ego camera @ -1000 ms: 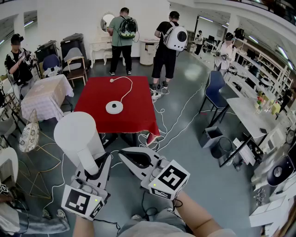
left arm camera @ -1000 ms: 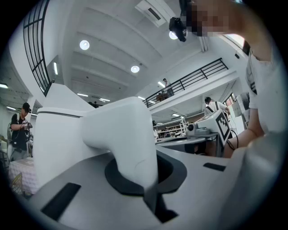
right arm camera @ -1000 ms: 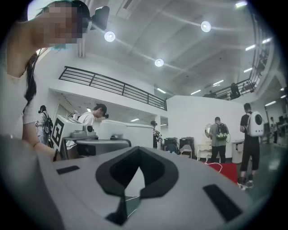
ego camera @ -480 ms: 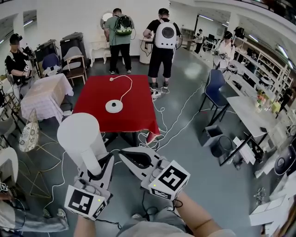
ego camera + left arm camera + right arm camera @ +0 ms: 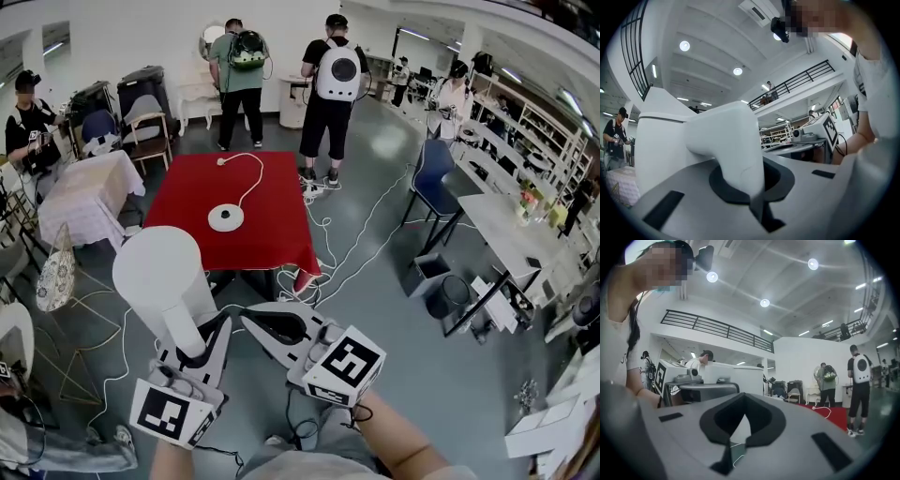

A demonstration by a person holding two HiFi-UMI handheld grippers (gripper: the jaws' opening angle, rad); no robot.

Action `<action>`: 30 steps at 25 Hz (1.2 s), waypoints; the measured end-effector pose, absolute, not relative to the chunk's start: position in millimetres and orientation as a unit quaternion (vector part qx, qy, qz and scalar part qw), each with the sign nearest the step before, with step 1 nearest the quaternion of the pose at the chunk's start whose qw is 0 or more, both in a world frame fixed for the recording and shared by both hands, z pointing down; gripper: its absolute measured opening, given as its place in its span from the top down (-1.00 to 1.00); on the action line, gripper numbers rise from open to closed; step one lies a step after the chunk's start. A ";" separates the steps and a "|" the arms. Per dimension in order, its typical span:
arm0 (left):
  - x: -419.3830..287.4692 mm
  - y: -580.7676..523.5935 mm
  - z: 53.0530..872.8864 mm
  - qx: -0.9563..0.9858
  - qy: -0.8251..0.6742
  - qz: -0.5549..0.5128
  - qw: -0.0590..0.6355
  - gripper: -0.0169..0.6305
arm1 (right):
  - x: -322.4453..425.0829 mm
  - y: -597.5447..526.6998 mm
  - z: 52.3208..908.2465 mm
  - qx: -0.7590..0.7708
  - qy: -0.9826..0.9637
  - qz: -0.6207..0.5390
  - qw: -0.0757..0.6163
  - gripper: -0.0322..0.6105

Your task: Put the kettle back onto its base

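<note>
A white kettle (image 5: 157,274) hangs in the air, with my left gripper (image 5: 195,339) shut on its handle (image 5: 727,143). In the left gripper view the kettle's body (image 5: 661,150) fills the left side. The round white base (image 5: 226,219) lies on the red table (image 5: 272,239) ahead, and its cord runs to the table's far edge. The kettle is well short of the table, over the grey floor. Beside it my right gripper (image 5: 251,315) is shut and holds nothing, and through its jaws I see the floor (image 5: 736,453).
Two people with backpacks (image 5: 333,84) stand beyond the table. White cables (image 5: 352,248) trail over the floor to the right of it. A cloth-covered table (image 5: 84,192) and chairs stand at the left, with a blue chair (image 5: 433,178) and desks at the right.
Both grippers and the kettle keep their places. The people at the far end have shifted a little.
</note>
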State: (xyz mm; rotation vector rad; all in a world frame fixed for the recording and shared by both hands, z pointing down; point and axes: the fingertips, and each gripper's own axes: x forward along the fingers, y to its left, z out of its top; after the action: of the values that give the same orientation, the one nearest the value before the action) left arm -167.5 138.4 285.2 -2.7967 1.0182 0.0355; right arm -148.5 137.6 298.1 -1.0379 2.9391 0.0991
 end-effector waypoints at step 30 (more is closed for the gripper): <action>7.4 -43.5 270.8 -0.868 0.489 0.027 0.079 0.92 | 39.6 -56.1 287.7 -0.188 0.981 0.031 0.024 0.88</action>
State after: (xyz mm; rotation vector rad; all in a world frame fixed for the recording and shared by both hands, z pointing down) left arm 7.4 -43.5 270.8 -2.5990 1.4633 0.0821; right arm 39.6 -56.1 287.7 -0.5808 3.0363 0.0966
